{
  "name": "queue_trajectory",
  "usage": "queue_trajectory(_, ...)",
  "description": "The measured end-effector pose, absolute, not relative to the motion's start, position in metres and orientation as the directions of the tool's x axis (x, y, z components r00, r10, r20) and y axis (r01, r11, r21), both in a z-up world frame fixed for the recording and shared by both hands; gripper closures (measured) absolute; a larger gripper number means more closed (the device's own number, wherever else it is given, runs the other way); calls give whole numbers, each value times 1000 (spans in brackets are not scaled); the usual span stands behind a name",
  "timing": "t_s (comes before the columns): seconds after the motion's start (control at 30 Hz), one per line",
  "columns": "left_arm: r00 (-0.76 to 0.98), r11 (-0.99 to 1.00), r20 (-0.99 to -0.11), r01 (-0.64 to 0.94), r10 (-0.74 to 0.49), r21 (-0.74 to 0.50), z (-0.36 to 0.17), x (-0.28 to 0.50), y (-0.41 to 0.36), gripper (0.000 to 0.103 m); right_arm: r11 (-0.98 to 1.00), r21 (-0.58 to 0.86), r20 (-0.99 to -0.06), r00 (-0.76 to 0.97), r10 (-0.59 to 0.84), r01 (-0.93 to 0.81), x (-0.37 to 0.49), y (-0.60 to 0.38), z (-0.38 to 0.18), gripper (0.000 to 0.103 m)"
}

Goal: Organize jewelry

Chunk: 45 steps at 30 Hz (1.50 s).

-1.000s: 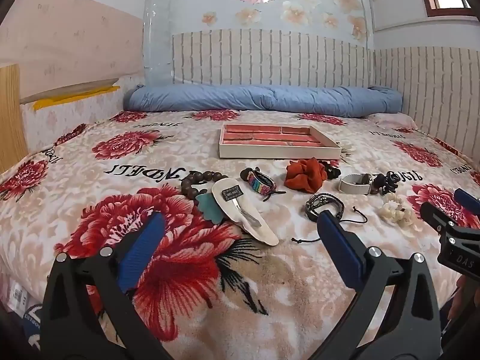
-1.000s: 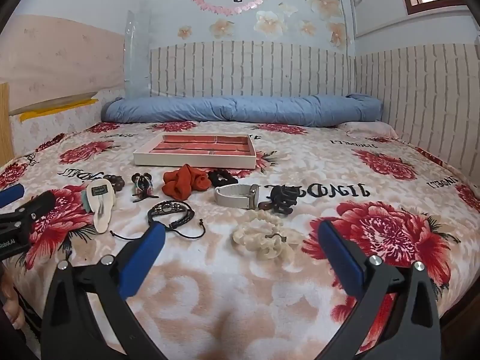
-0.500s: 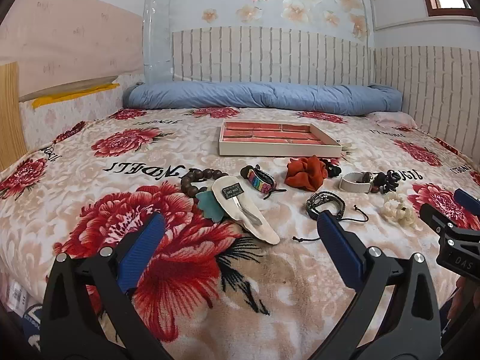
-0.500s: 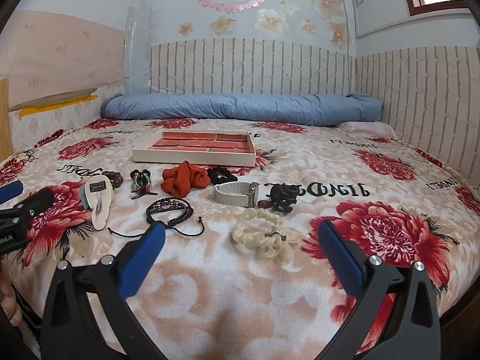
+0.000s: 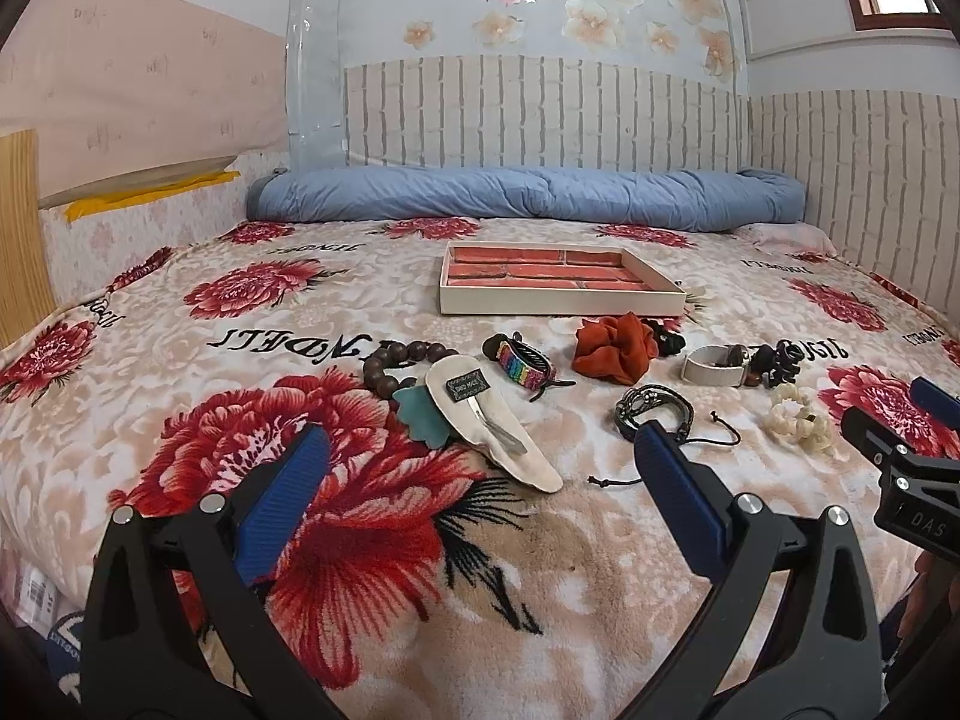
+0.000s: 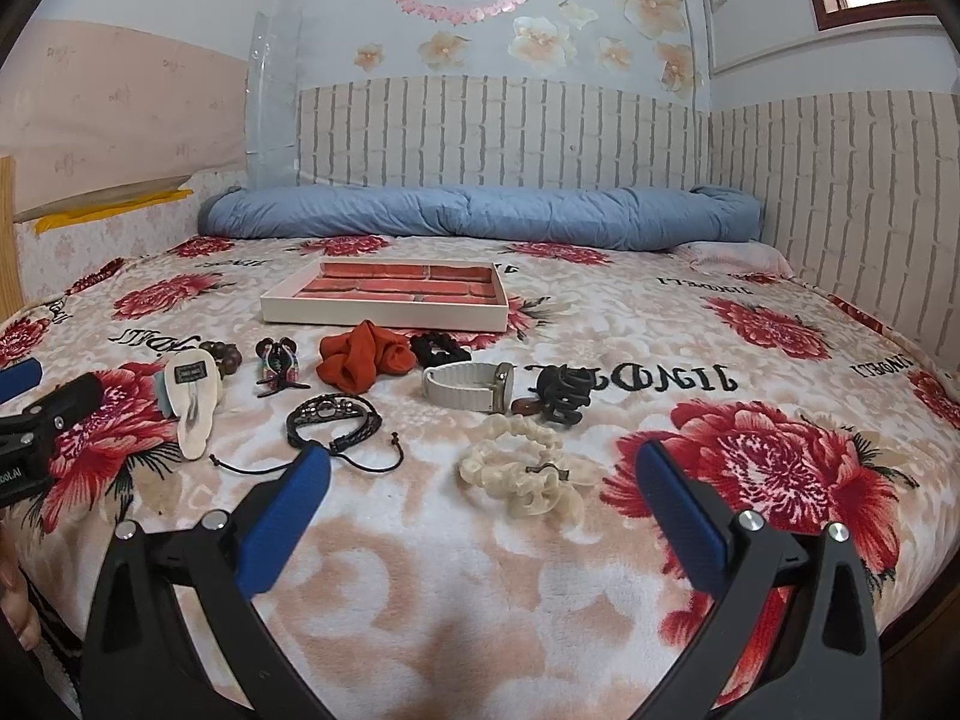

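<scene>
A shallow tray (image 5: 561, 302) (image 6: 384, 314) with a red brick-pattern lining sits mid-bed. In front of it lie a wooden bead bracelet (image 5: 396, 360), a cream hair clip (image 5: 489, 420) (image 6: 192, 402), a rainbow clip (image 5: 522, 363) (image 6: 277, 360), an orange scrunchie (image 5: 612, 348) (image 6: 366, 357), a black braided bracelet (image 5: 654, 408) (image 6: 333, 420), a white watch (image 5: 714, 365) (image 6: 465, 384), a black claw clip (image 6: 561, 390) and a cream scrunchie (image 5: 801, 417) (image 6: 522, 471). My left gripper (image 5: 474, 492) is open and empty, before the hair clip. My right gripper (image 6: 480, 495) is open and empty, before the cream scrunchie.
The floral blanket (image 5: 180, 396) covers the bed. A rolled blue quilt (image 5: 528, 198) lies along the brick-pattern wall at the back. A wooden board (image 5: 18, 228) stands at the left edge. A black scrunchie (image 6: 441, 348) lies behind the watch.
Both grippers have shifted only slightly; the views tilted up a little. Nothing on the bed has moved and both stay open.
</scene>
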State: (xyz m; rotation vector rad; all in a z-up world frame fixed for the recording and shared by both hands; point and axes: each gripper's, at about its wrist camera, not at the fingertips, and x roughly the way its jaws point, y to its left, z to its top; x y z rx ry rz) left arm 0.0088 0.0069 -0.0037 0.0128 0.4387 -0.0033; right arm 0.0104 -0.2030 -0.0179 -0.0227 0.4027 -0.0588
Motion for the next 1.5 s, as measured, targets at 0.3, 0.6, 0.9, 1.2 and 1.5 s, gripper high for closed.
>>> queue_trajectory(0.3, 905, 1000, -425, 8, -3, 11, -3, 9, 7, 5, 998, -36, -389, 919, -65, 56, 12, -203, -18, 4)
queue_trajectory(0.6, 906, 1000, -424, 8, -1, 14, -4, 11, 5, 5, 997, -33, -393, 917, -72, 64, 14, -206, -12, 4)
queue_trajectory(0.9, 905, 1000, -425, 9, -3, 12, -3, 11, 5, 5, 997, -31, -392, 917, -71, 64, 15, -206, -12, 4)
queue_trajectory(1.2, 905, 1000, -426, 8, -2, 12, -3, 11, 5, 5, 998, -31, -392, 917, -70, 63, 15, -206, -12, 4)
queue_trajectory(1.5, 905, 1000, -426, 8, -2, 14, -4, 11, 5, 5, 998, -29, -392, 917, -70, 64, 15, -206, -12, 4)
